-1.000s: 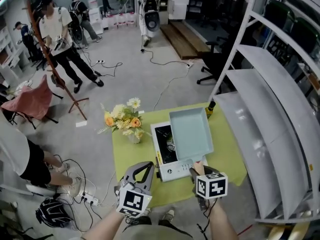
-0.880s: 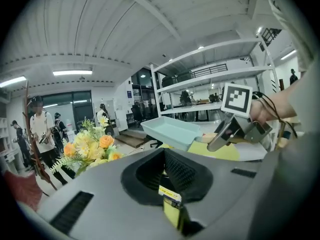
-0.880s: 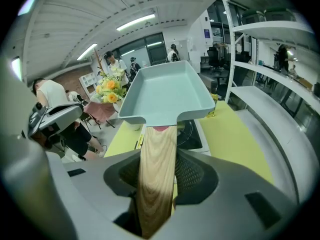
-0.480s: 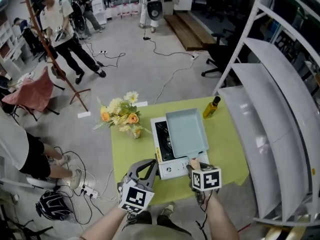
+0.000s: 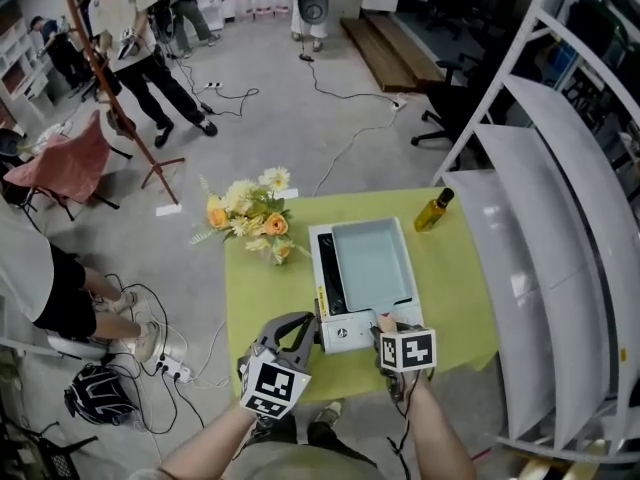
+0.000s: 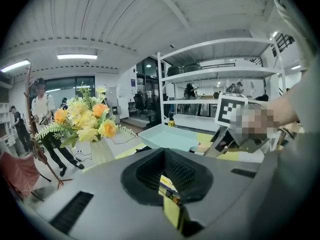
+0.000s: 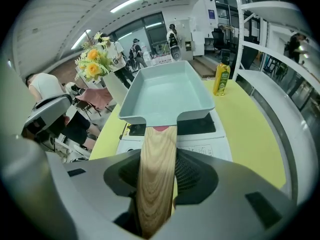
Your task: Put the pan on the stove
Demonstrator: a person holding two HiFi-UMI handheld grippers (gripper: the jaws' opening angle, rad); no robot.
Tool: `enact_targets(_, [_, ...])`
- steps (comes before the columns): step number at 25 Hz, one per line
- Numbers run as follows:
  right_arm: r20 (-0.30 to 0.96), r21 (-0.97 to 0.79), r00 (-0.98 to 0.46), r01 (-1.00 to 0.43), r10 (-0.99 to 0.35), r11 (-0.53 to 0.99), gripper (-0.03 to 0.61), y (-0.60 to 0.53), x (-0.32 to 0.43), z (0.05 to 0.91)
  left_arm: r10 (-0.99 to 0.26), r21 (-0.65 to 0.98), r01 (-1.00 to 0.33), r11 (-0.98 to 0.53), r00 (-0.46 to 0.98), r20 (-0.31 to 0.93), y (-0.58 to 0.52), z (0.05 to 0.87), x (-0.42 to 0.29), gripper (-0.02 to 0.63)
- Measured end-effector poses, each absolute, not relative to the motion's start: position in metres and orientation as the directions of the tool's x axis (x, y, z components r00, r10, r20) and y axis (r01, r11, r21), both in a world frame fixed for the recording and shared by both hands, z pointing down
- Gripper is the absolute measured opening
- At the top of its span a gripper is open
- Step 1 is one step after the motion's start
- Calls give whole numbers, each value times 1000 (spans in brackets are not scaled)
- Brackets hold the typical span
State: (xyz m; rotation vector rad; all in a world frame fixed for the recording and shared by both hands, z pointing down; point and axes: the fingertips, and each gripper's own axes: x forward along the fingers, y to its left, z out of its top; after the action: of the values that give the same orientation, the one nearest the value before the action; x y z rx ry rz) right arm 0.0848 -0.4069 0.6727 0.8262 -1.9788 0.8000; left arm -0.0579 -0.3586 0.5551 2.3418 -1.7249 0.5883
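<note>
Table: green [image 5: 455, 303], with a white stove [image 5: 345, 334] on it.
Pan: blue [image 5: 372, 260], over the stove.
Right gripper [image 5: 386, 322]: squeezes the pan's wooden handle [image 7: 156, 184].
Left gripper [image 5: 306, 322]: closed, holds nothing.

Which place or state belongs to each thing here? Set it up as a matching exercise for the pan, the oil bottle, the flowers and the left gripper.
Things:
1 pan
2 oil bottle
3 flowers
4 left gripper

Places or states:
A far right corner of the table
B nothing between its jaws
C over the stove, wooden handle in the right gripper
D on the table, left of the stove

Pairs: 1-C, 2-A, 3-D, 4-B.
</note>
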Motion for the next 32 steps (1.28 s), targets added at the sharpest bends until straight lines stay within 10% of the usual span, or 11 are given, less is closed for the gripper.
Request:
enact_targets(21, [885,-195,-397,-792,-244,579,175,-413,81,694,-870,-86,-951,-298,233,435,-354,561,-63,6])
enact_targets(32, [857,-198,-430,-784,-285,589,363,-422,82,681,-873,-113,-947,-302,227,431,-349,554,-71,6])
